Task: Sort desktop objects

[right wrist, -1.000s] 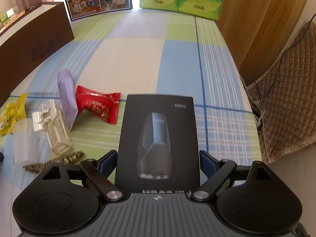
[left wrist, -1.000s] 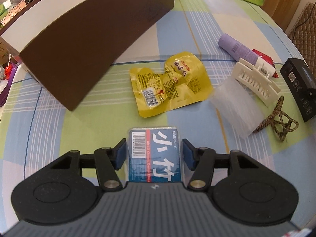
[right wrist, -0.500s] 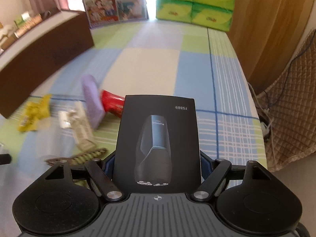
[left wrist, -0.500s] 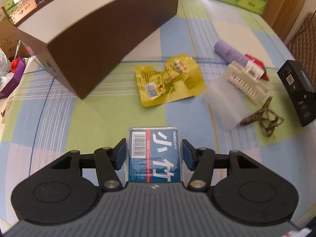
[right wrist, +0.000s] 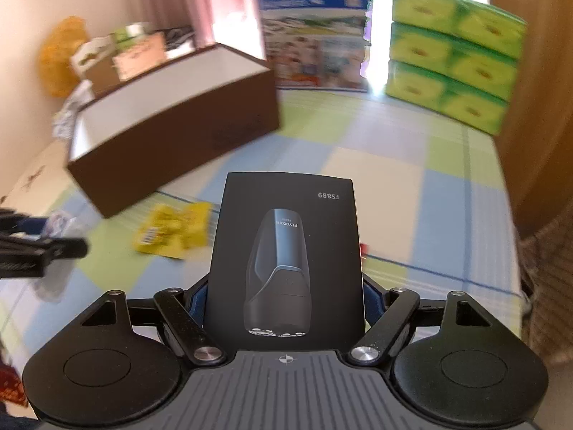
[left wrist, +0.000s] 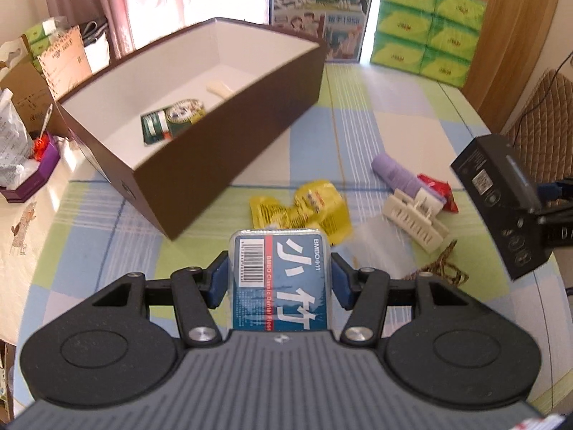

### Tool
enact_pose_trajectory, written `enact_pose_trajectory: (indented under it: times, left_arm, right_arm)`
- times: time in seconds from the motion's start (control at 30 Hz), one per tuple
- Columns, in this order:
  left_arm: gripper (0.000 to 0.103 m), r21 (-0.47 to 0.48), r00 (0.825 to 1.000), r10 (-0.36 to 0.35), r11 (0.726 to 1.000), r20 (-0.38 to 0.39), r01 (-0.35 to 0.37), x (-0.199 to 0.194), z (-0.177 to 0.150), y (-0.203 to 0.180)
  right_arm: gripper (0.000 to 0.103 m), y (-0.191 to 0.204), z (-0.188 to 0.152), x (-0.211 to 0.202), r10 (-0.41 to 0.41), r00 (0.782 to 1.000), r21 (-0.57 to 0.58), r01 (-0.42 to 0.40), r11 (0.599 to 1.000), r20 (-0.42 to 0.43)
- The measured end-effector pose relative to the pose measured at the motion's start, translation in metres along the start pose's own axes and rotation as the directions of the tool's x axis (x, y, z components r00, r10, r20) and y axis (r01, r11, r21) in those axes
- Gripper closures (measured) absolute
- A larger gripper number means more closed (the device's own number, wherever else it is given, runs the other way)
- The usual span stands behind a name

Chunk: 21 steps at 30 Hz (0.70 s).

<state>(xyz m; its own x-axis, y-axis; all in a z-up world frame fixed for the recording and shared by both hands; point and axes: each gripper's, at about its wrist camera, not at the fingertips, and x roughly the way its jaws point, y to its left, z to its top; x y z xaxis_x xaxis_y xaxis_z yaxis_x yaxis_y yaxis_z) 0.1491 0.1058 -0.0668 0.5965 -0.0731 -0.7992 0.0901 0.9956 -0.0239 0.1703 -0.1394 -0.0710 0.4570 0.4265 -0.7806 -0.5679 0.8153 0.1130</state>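
My left gripper [left wrist: 279, 279] is shut on a blue dental floss box [left wrist: 280, 279], held above the table. My right gripper [right wrist: 286, 297] is shut on a black shaver box [right wrist: 286, 251], also lifted; that box shows at the right of the left wrist view [left wrist: 501, 200]. An open brown box [left wrist: 229, 136] with a white inside stands to the far left and holds a green tin [left wrist: 172, 122] and a cream item [left wrist: 220, 89]. On the cloth lie a yellow snack packet [left wrist: 301, 211], a purple tube [left wrist: 394, 175], a red packet [left wrist: 437, 190], a cream hair clip [left wrist: 415, 222] and a patterned hair tie [left wrist: 440, 272].
Green tissue packs [left wrist: 426, 21] and a milk carton case [left wrist: 322, 7] stand at the table's far end. Clutter and a purple box [left wrist: 28, 179] sit left of the table. A wooden wall and a chair [left wrist: 544, 107] are at the right.
Both grippers have risen and tilted up with their boxes. The brown box's open inside has come into view. The right gripper has swung left toward the brown box.
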Motion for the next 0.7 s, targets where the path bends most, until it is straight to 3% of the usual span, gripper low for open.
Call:
enact_pose_trajectory:
  times: [0.3, 0.7]
  left_arm:
    - [0.051, -0.021, 0.997, 0.004, 1.000, 0.076, -0.002, -0.017, 0.033, 0.017]
    - [0.051, -0.088, 0.984, 0.061, 0.995, 0.169, -0.047, -0.013, 0.105, 0.065]
  right_arm:
    - [0.027, 0.056, 0.033, 0.011, 0.091, 0.995, -0.122, -0.086, 0.989, 0.032]
    - [0.027, 0.098, 0.117, 0.051, 0.177, 0.980, -0.235, -0.151, 0.960, 0.093]
